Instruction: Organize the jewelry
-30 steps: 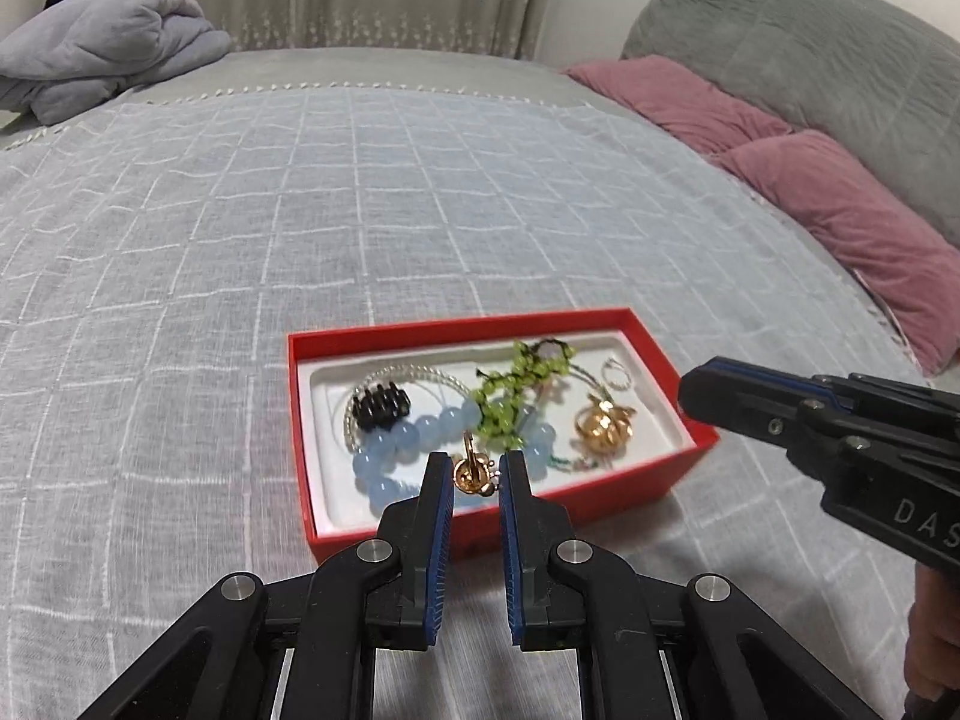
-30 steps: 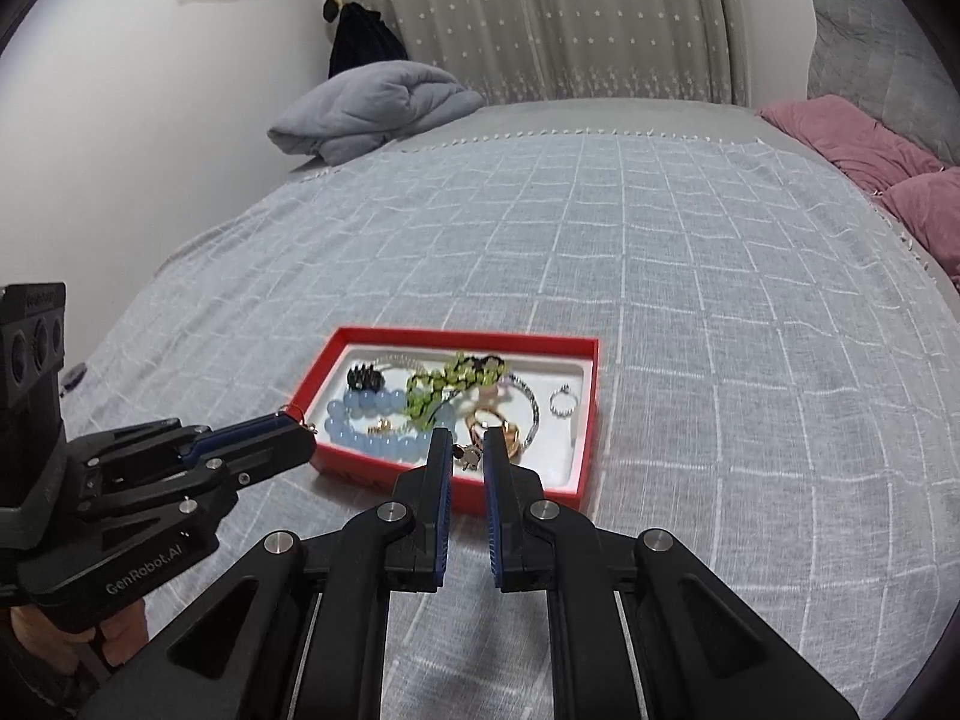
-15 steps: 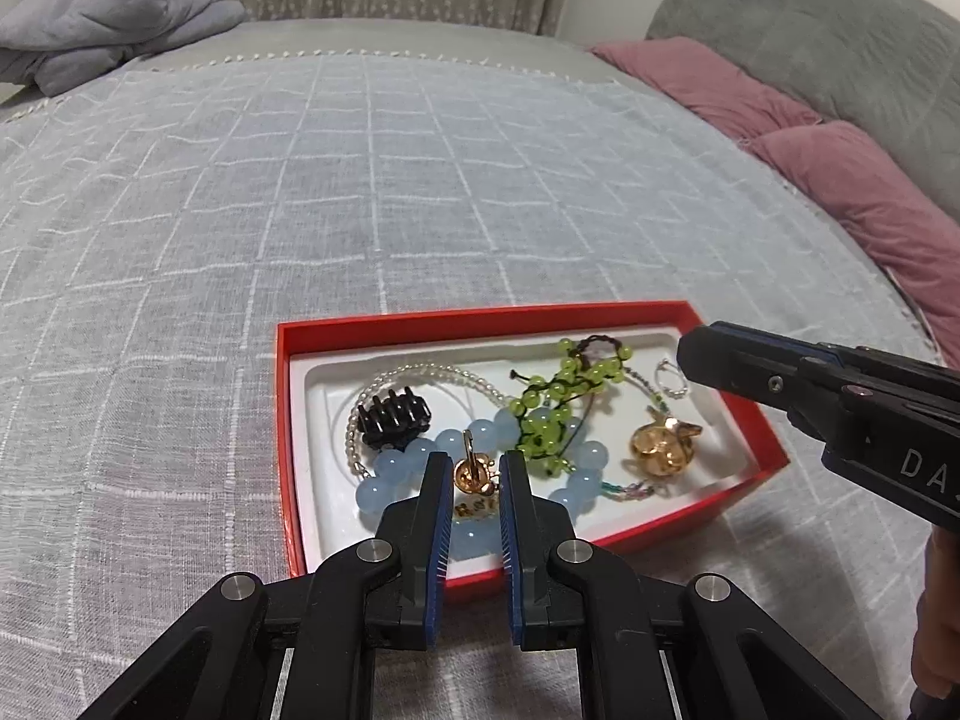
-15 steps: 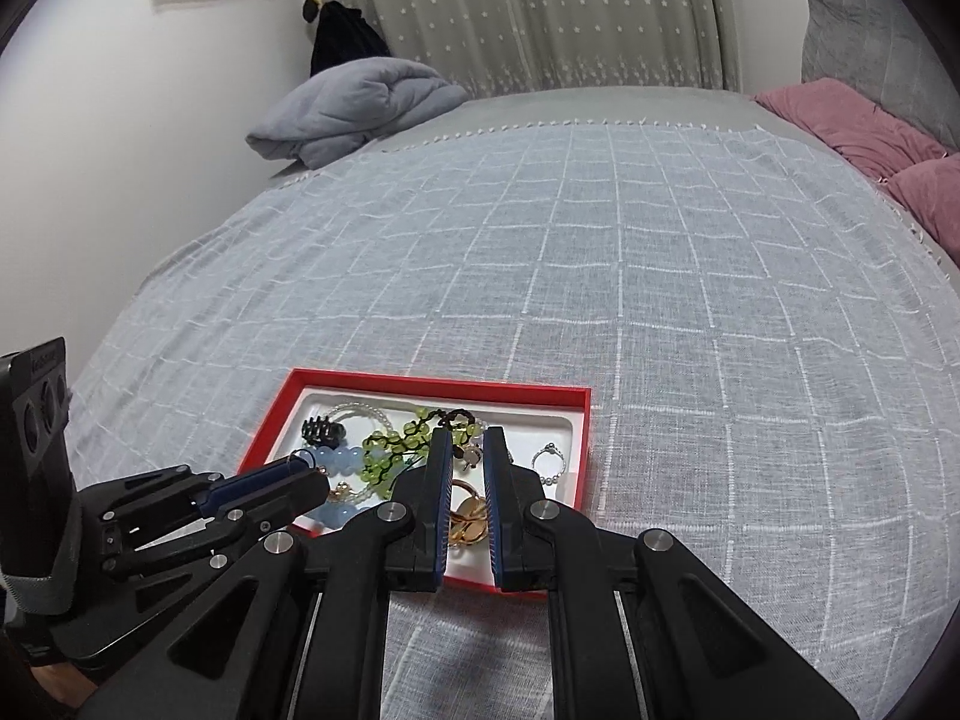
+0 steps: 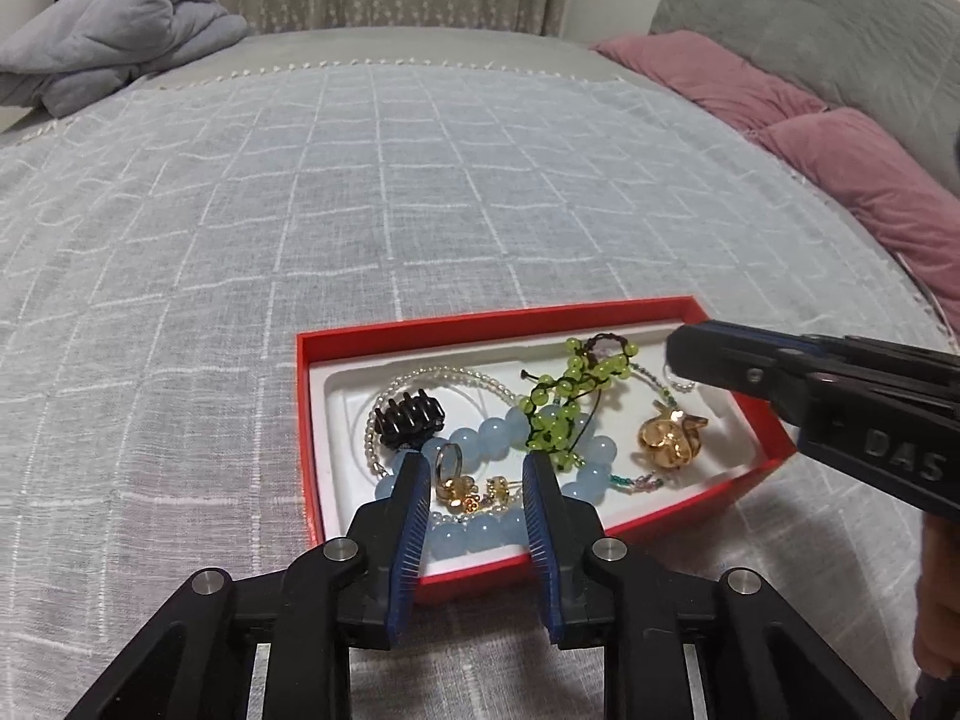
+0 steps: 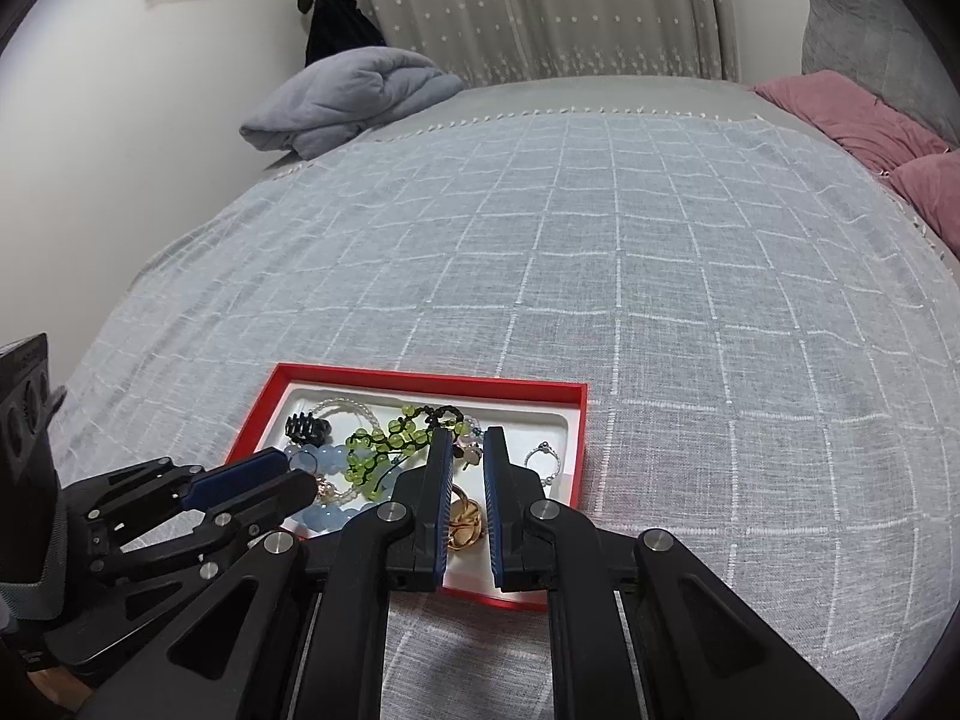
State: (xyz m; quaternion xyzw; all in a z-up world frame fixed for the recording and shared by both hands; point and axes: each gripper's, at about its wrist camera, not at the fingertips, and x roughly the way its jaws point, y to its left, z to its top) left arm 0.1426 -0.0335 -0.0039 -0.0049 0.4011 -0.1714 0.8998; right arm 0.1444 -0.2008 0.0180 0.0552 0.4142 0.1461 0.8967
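Observation:
A red jewelry box (image 5: pixel 480 324) (image 6: pixel 420 381) with a white liner lies on the grey bedspread. It holds a blue bead bracelet (image 5: pixel 480 441), a green bead bracelet (image 5: pixel 558 396) (image 6: pixel 384 444), a black hair claw (image 5: pixel 408 420) (image 6: pixel 306 429), a gold ornament (image 5: pixel 669 441) (image 6: pixel 465 519), small gold earrings (image 5: pixel 468 489) and a silver ring (image 6: pixel 543 456). My left gripper (image 5: pixel 477 465) is open and empty, hovering over the earrings at the box's near side. My right gripper (image 6: pixel 468 441) hovers over the box's right part, jaws slightly apart, holding nothing visible.
A folded grey blanket (image 5: pixel 114 42) (image 6: pixel 354 93) lies at the far end of the bed. Pink pillows (image 5: pixel 840 156) (image 6: pixel 864 114) and a grey cushion (image 5: pixel 828 18) line the right side. Curtains hang behind.
My left gripper has opened wide and let go of a gold earring into the box. Both grippers moved closer over the box.

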